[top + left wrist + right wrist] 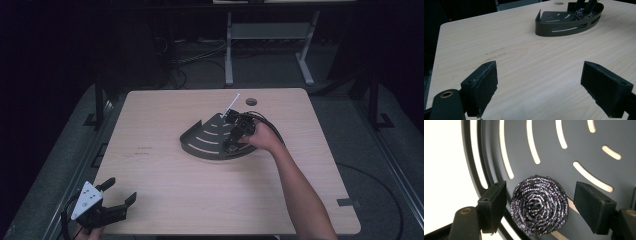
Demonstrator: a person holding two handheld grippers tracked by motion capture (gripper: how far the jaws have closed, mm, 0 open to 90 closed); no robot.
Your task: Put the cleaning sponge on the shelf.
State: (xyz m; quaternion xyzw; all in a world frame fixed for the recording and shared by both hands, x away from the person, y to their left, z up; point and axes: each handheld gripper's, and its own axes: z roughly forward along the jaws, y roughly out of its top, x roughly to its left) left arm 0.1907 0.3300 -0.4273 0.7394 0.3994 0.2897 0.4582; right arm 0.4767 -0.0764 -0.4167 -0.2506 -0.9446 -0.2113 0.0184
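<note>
right gripper [540, 207] hovering jaws open astride steel scourer [539, 206] in slotted tray [584, 145] | centring before squeezing | left gripper [539, 87] idling open, well apart from tray

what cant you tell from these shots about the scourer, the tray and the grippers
- High view: the round steel-wool scourer is hidden by the right gripper and hand.
- Left gripper view: the scourer is small and far off, partly behind the dark slotted corner tray's wall and the other gripper's jaws.
- Right gripper view: the tray's outline is cut off by the edges; whether the open jaws touch the scourer is unclear.
- High view: the left gripper sits in dim light, its hand cut off at the bottom edge.
</note>
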